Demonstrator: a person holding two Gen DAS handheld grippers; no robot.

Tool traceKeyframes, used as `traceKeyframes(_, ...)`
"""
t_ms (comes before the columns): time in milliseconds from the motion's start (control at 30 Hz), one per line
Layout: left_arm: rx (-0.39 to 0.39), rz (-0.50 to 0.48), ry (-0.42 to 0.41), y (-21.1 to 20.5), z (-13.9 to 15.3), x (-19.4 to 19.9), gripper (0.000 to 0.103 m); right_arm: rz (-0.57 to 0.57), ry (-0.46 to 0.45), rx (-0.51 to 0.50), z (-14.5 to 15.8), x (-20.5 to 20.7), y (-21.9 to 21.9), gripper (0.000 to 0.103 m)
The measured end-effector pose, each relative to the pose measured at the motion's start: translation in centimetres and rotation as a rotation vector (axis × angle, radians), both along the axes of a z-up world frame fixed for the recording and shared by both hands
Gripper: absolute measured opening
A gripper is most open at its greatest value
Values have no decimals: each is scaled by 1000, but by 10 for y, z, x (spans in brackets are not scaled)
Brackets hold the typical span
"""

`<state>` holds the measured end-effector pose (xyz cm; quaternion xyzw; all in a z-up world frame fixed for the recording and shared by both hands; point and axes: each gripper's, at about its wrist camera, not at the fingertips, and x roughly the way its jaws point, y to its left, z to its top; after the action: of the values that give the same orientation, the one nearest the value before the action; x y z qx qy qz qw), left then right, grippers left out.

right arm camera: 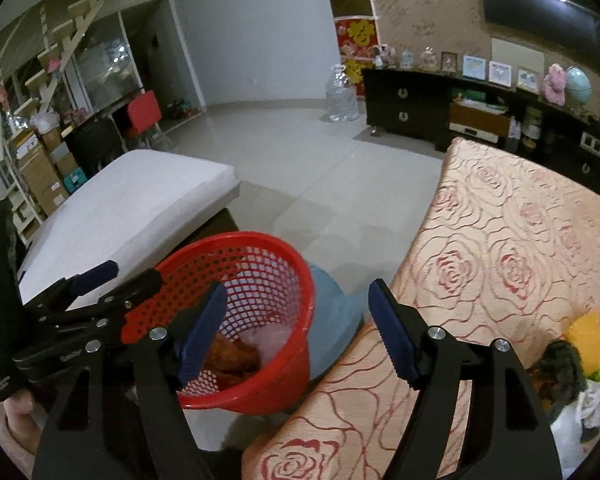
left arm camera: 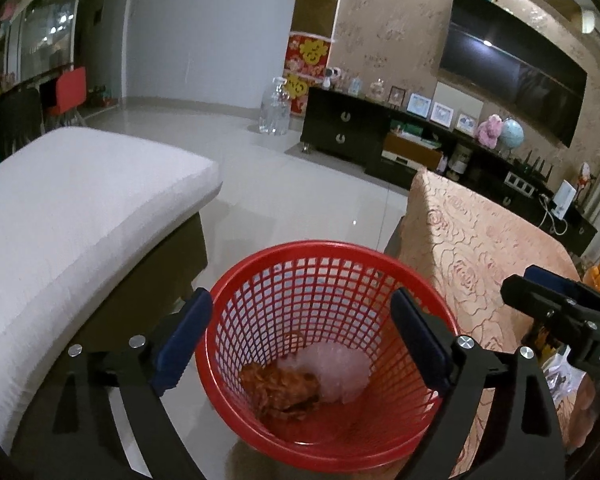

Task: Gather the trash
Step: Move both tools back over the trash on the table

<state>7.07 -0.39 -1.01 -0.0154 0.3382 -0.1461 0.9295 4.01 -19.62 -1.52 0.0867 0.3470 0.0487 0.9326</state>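
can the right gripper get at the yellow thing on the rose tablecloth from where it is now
Probably yes. The right gripper is open and empty, and the yellow thing lies uncovered on the tablecloth to its right, beside dark clutter.

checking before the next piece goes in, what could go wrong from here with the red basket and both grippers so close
1. The red basket sits on the floor close against the rose-patterned table; a drop from the table edge could miss it.
2. The left hand-held gripper and the right hand-held gripper, both open, crowd the rim and could knock together or tip the basket.
3. The mesh may let crumbs of the orange-brown scraps through.
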Motion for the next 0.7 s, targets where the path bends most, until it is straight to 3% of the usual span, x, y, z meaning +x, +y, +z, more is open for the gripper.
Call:
traceKeyframes(167,14,-21,-46,-9,5,-9,89,-42,-34,-30,9,-15,-14,71)
traceKeyframes(433,9,-65,-71,-24,9,-18,89,-166,-64,-74,12,-50,-53,79)
traceKeyframes(700,31,-141,-89,-54,7,-31,89,-362,-72,-133,16,-98,-113,80)
